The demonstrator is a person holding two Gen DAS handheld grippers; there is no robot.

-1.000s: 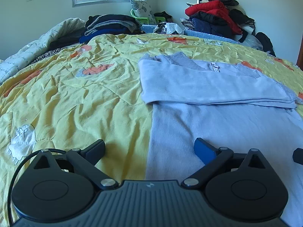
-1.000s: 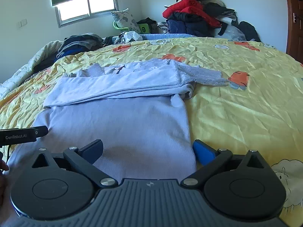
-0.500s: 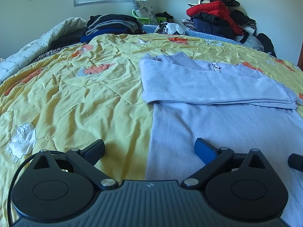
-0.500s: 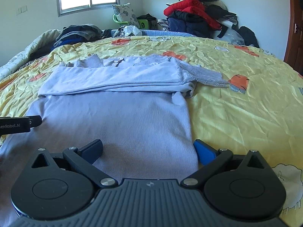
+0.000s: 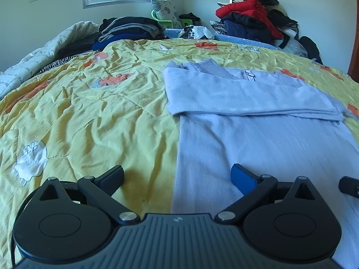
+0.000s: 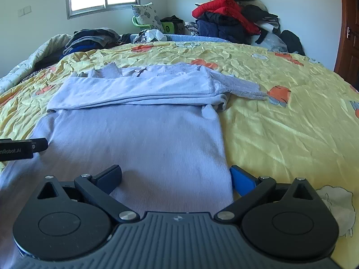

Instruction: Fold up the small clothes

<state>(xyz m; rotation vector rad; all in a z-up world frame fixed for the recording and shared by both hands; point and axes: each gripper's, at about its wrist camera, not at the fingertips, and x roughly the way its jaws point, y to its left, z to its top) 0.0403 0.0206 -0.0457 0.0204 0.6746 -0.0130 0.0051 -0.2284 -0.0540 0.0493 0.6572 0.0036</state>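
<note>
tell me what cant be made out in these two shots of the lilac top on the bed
- Near hem of the lilac top: hidden behind the right gripper body in the right wrist view, and behind the left gripper in the left wrist view.
- Sleeves: folded over the chest, their ends not traceable.
- Clothes pile by the wall: items too jumbled to separate.

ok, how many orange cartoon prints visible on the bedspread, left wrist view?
About 6: two mid-left, one far centre, three at right. The lilac top may hide more.
</note>
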